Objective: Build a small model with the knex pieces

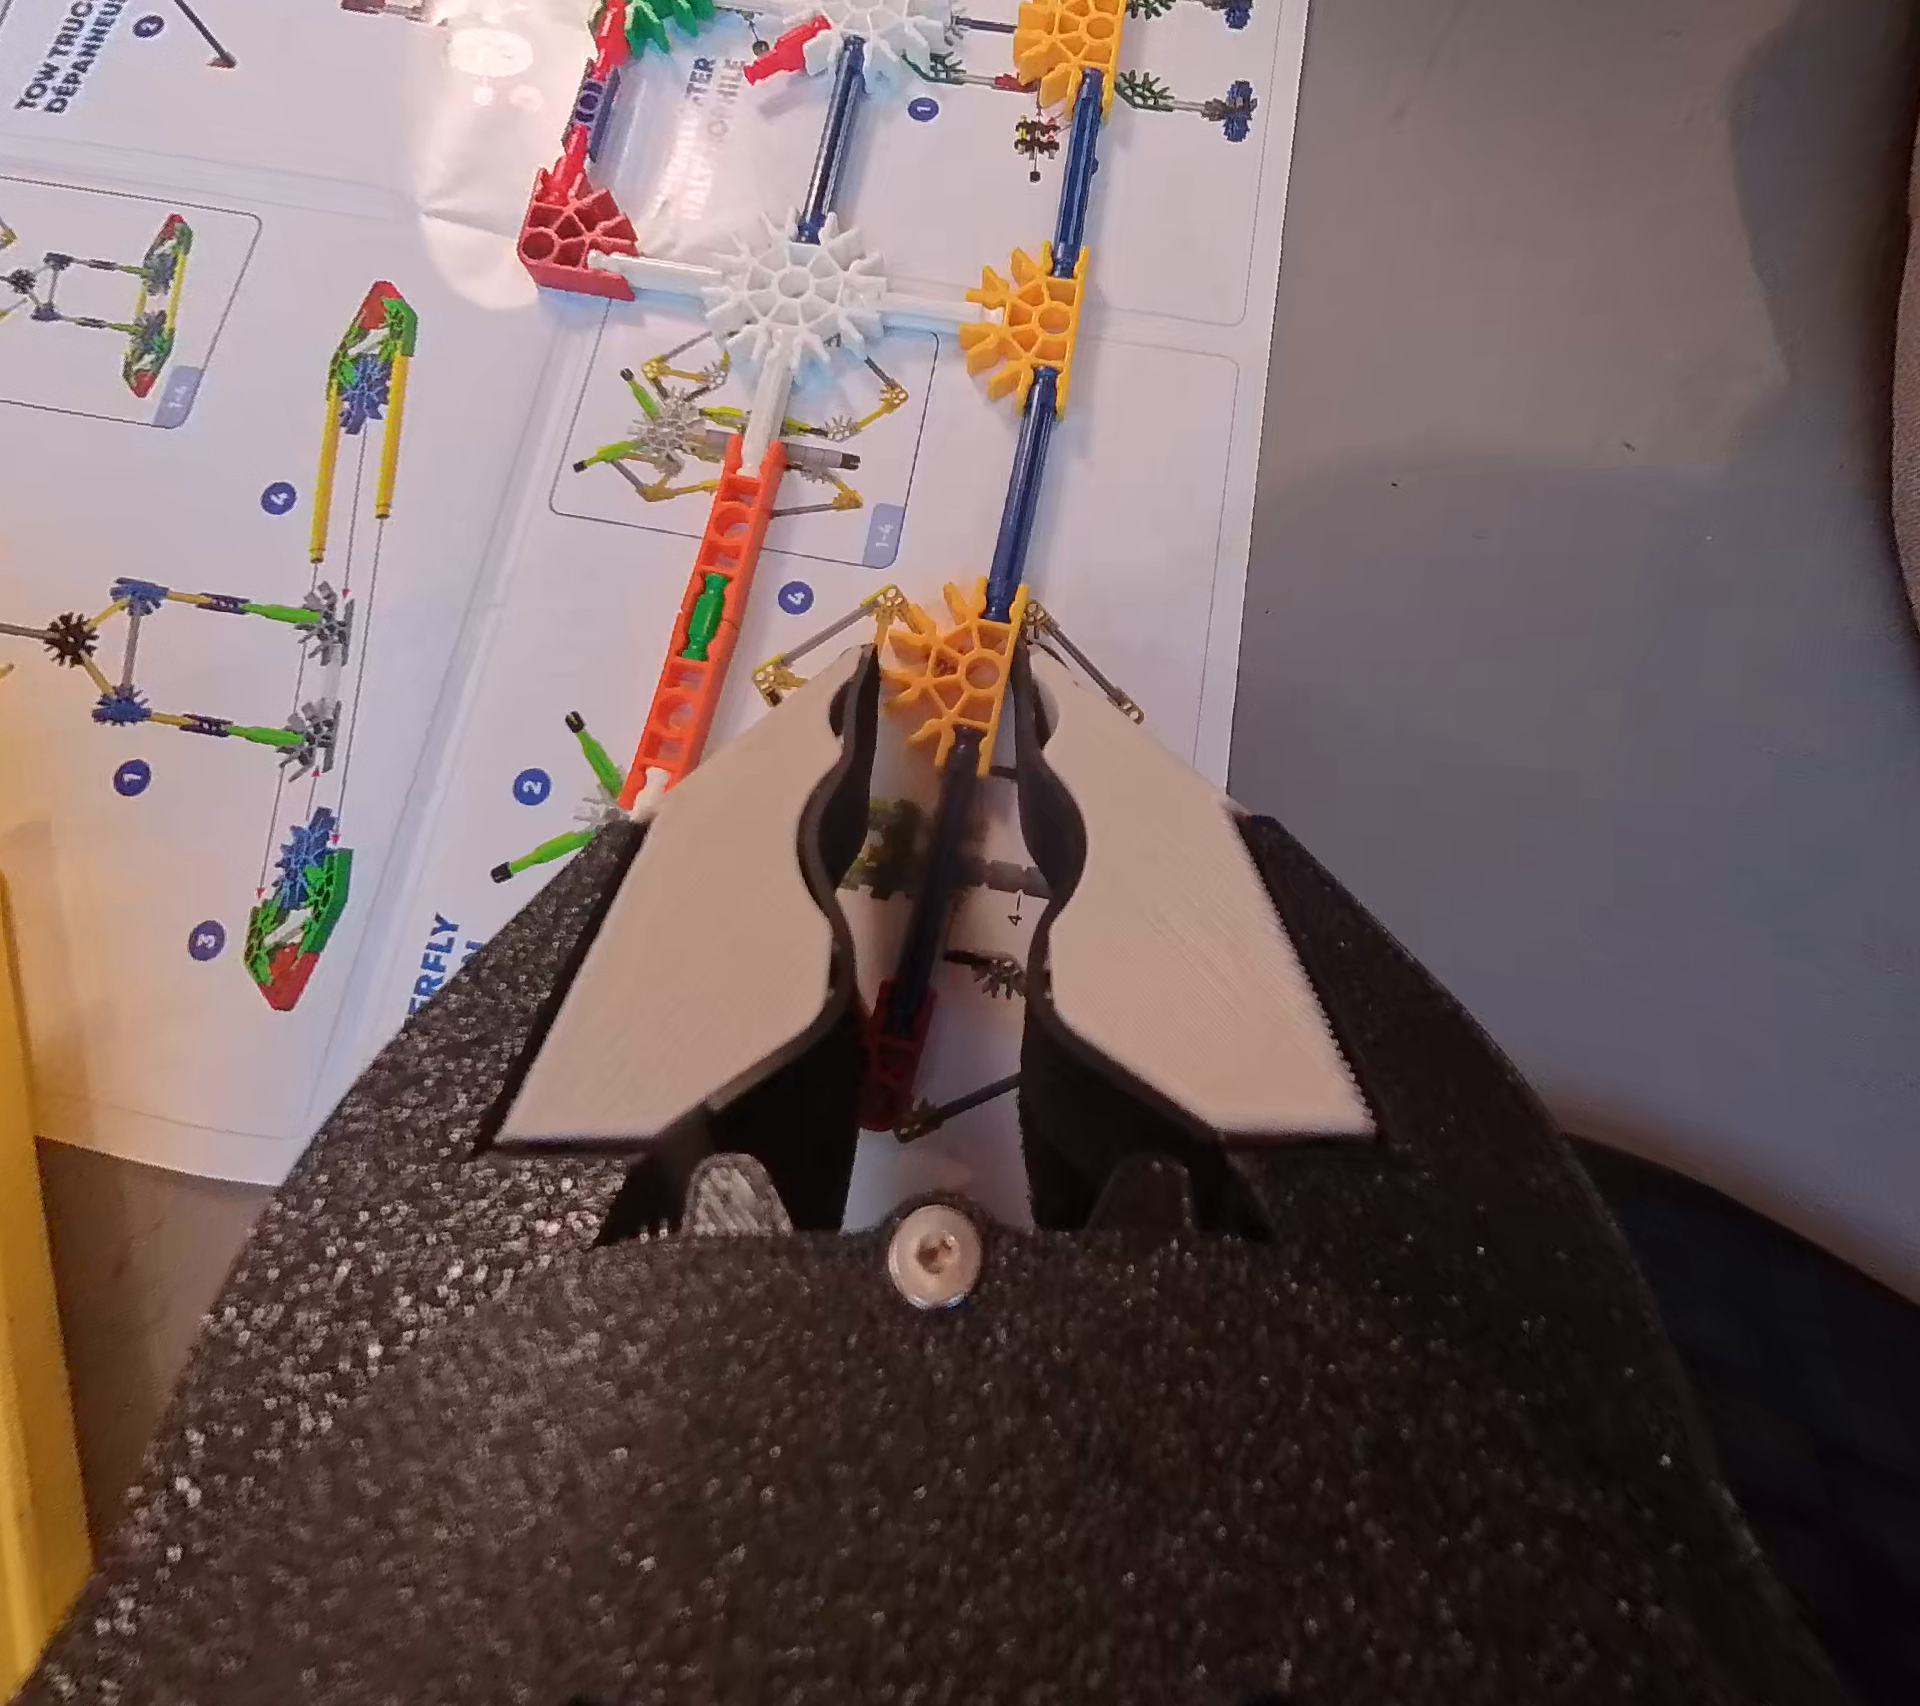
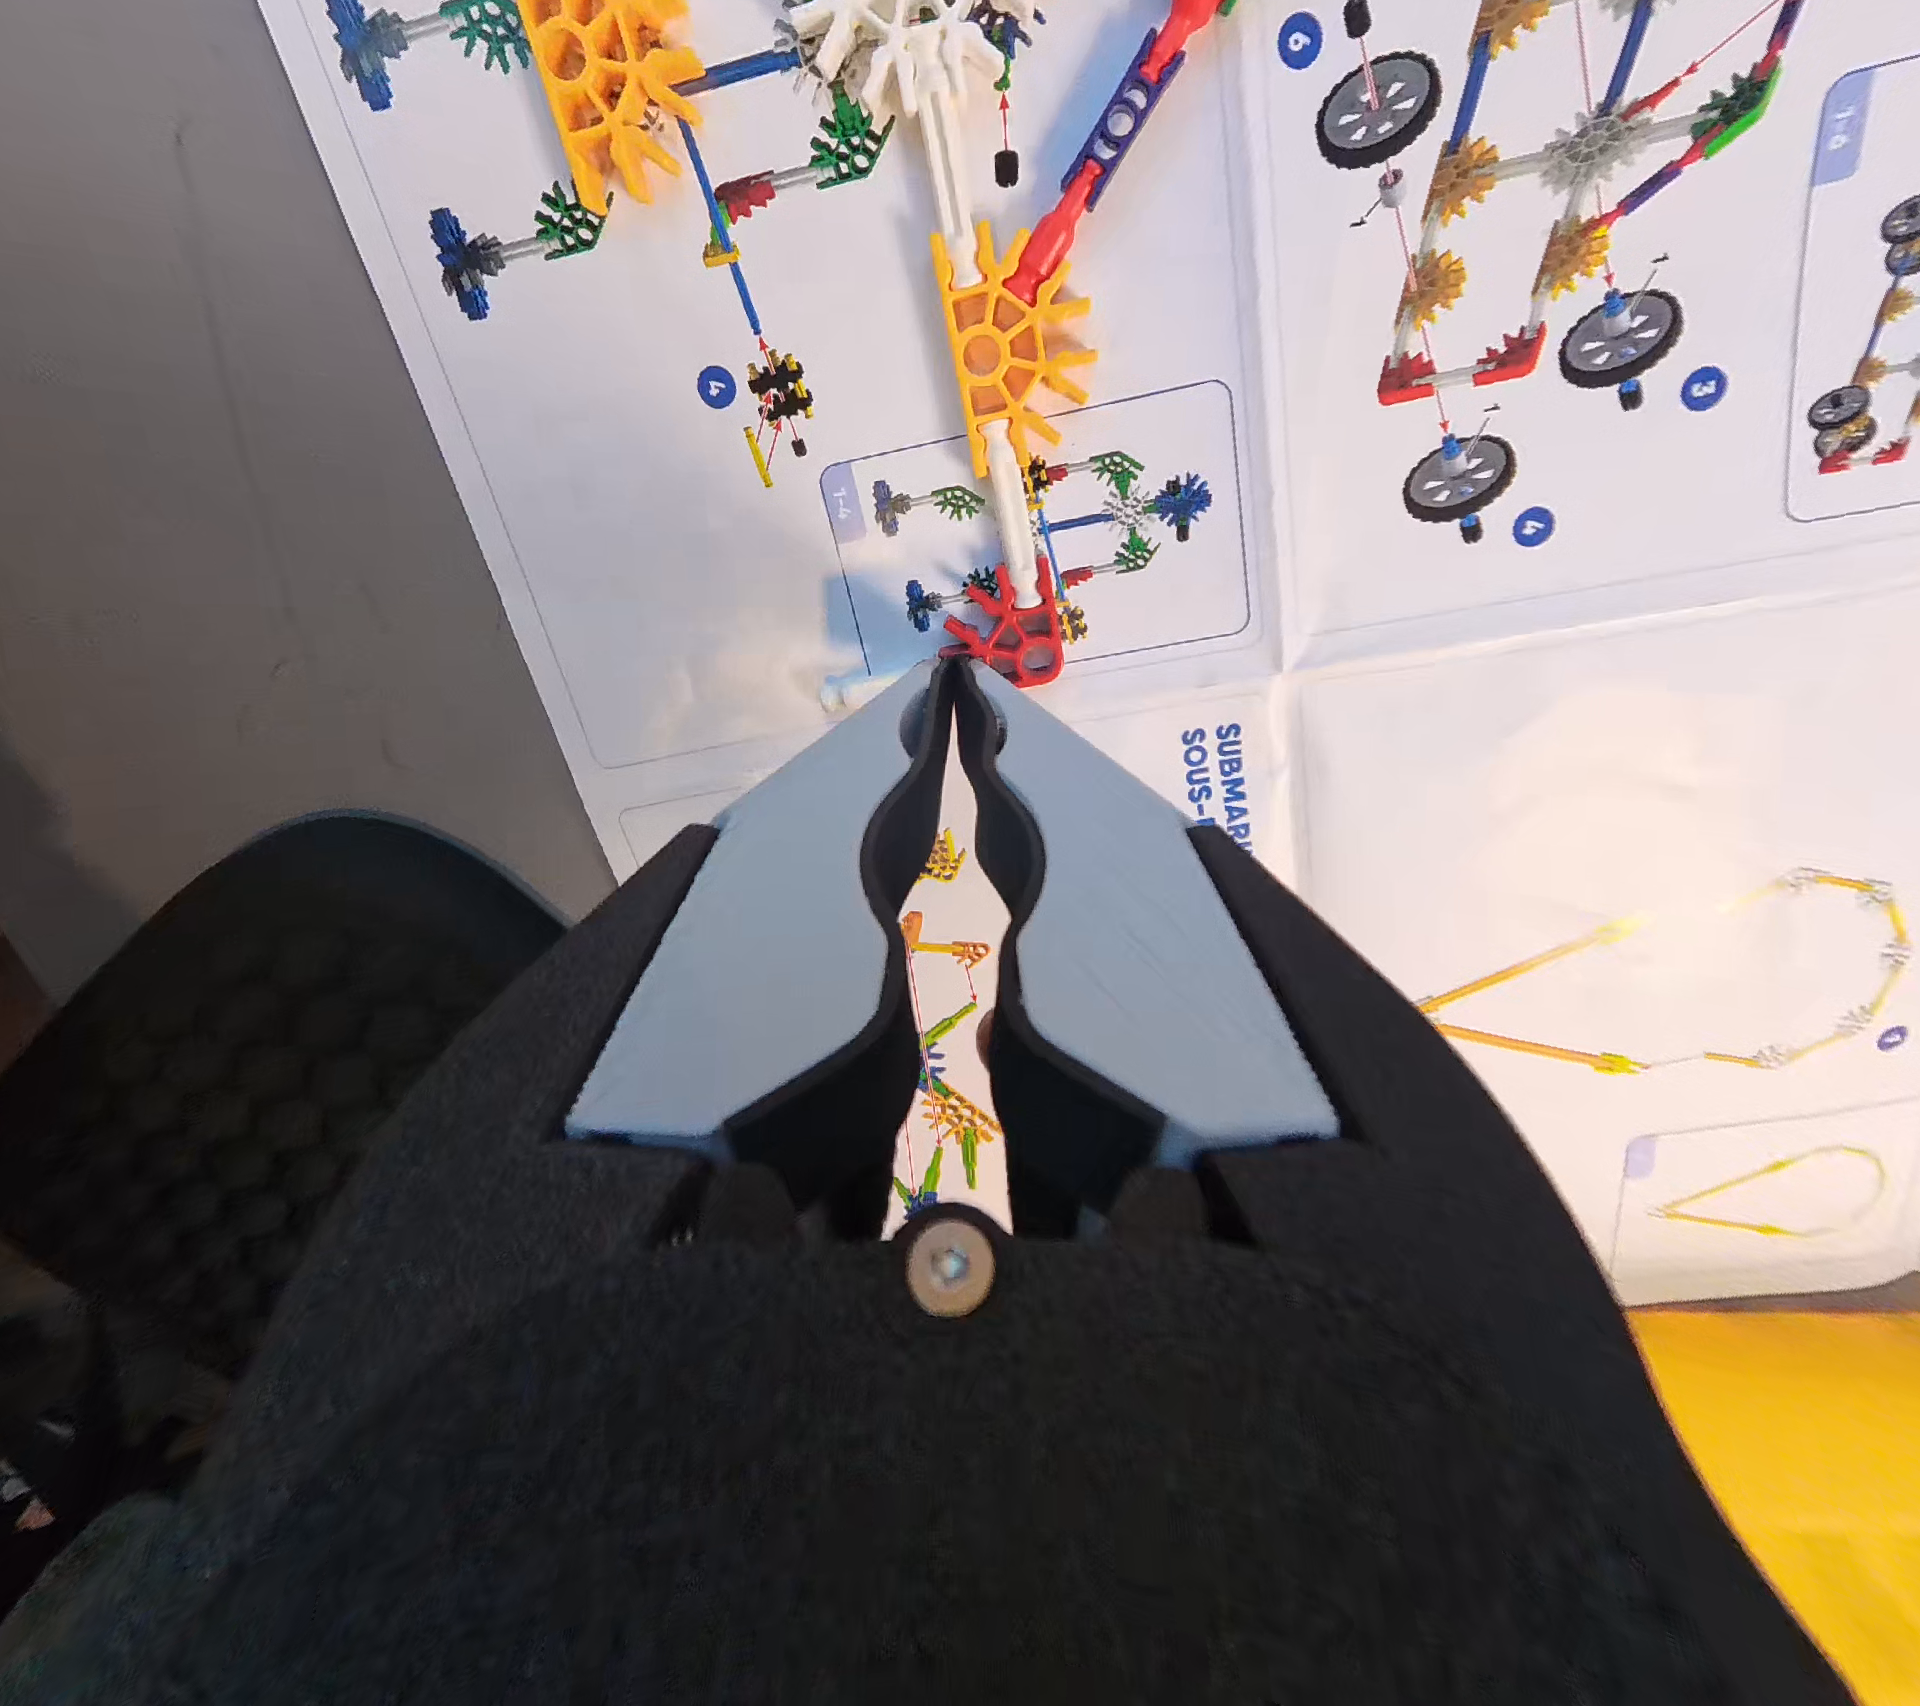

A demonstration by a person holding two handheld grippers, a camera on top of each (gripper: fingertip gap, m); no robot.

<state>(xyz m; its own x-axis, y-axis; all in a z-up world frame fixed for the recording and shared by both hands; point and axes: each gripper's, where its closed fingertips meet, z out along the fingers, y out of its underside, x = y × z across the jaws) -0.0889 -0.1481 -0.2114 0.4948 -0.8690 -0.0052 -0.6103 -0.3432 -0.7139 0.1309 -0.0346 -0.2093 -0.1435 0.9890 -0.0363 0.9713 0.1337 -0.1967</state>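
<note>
A: What lies under everything?
B: A white printed instruction sheet, creased by folds, spread on a grey table; coloured build diagrams and numbered blue circles cover it.

A: And at the edges?
B: A yellow surface just beside the sheet's corner; a dark honeycomb-patterned seat beyond the table's edge; a yellow wall on the far left.

The toy frame of rods and connectors lies flat across the instruction sheet, filling its right part. The bare grey table beyond the sheet's right edge lies open.
</note>
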